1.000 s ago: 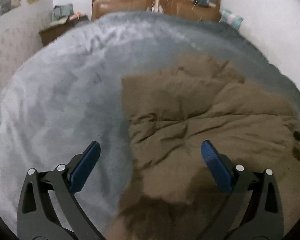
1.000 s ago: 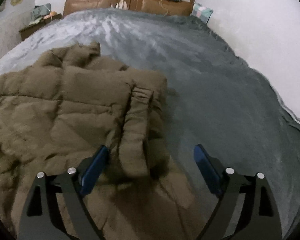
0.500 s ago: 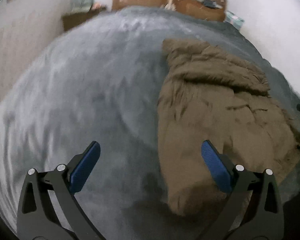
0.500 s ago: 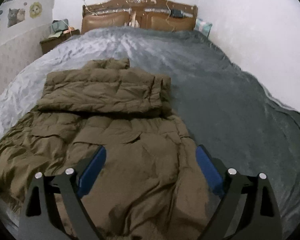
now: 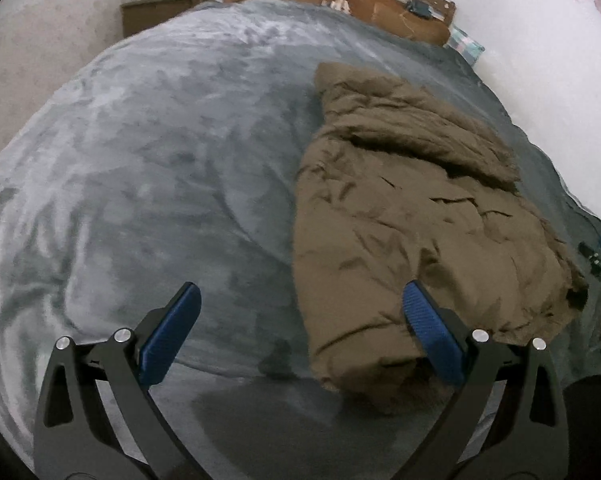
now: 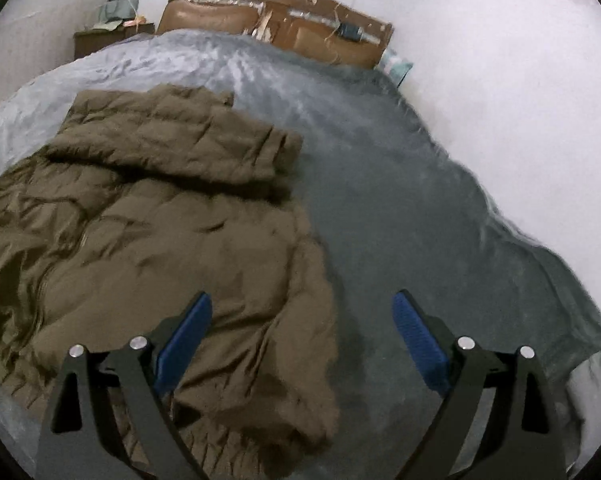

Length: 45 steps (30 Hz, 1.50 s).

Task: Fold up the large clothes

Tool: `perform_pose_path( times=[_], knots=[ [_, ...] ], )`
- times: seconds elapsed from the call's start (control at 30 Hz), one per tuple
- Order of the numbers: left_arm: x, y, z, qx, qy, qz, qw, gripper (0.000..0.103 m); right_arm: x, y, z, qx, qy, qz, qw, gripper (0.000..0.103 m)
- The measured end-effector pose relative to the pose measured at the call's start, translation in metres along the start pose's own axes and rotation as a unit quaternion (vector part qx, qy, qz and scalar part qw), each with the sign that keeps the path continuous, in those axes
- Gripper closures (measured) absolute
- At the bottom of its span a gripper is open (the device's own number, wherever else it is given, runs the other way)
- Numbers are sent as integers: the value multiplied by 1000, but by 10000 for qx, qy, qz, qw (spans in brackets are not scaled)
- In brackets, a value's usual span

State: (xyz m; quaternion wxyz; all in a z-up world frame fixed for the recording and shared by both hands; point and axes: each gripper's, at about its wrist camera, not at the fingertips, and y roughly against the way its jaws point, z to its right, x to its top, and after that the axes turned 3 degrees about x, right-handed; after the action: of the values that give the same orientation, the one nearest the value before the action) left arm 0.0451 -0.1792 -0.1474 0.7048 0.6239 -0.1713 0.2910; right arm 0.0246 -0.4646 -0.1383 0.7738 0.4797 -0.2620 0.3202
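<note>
**Both tongs released, pulled back from jacket**

Lying on grey bedspread (image 5: 148,168): brown padded jacket (image 6: 148,232), top part folded over, now farther off than a second ago. Hovering clear, gaping, gripping nothing: left gripper (image 5: 300,320), right gripper (image 6: 302,324). Blurring near hem; jacket cut off at frame edge.

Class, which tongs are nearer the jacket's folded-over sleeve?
Right. The right tongs hang over the jacket's near hem, sleeve straight ahead; the left tongs sit off its side, mostly over blanket.
</note>
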Motion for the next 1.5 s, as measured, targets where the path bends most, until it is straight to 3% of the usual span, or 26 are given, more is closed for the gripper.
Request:
perform_pose_path(
  times=[0.1,0.27,0.43,0.57,0.87,0.93,0.97,1.0,1.03,1.07,1.17,1.27,1.37,1.5],
  knots=[
    [2,-5,8,72,-184,19,9998,3,-12,-2,3,-225,192,-50,9996,11],
    [-1,-5,14,206,-340,14,9992,3,-26,-2,24,8,-254,-97,9996,11],
    [-6,-7,17,381,-205,-32,9991,3,-42,-9,35,661,-548,-319,9958,11],
    [-11,-14,23,434,-313,-141,9985,3,-58,-21,23,1234,-433,-738,9887,11],
    [-14,-44,25,239,-257,-593,9976,3,-77,-41,4,1872,-549,-1434,9703,14],
    [-16,-54,30,135,-333,-763,9964,3,-77,-42,5,1881,-601,-1436,9697,38],
    [-17,-57,32,116,-384,-782,9961,3,-76,-42,6,1887,-642,-1426,9695,44],
    [-19,-58,37,85,-496,-789,9956,4,-74,-40,9,1861,-690,-1392,9702,62],
    [-20,-59,42,54,-611,-789,9950,9,-71,-40,12,1817,-738,-1369,9710,78],
    [-21,-59,45,34,-674,-793,9946,16,-70,-39,15,1733,-810,-1358,9721,83],
    [-26,-65,54,-134,-846,-905,9922,33,-67,-35,20,1799,-940,-1320,9703,87],
    [-25,-63,54,-297,-853,-860,9922,70,-62,-28,19,1759,-840,-1220,9732,91],
    [-15,-43,45,-472,-692,-543,9950,81,-51,-5,27,1868,-964,-918,9733,92],
    [-1,-14,28,-649,-418,-240,9967,84,-35,29,42,1938,-1017,-571,9741,92]
  ],
)
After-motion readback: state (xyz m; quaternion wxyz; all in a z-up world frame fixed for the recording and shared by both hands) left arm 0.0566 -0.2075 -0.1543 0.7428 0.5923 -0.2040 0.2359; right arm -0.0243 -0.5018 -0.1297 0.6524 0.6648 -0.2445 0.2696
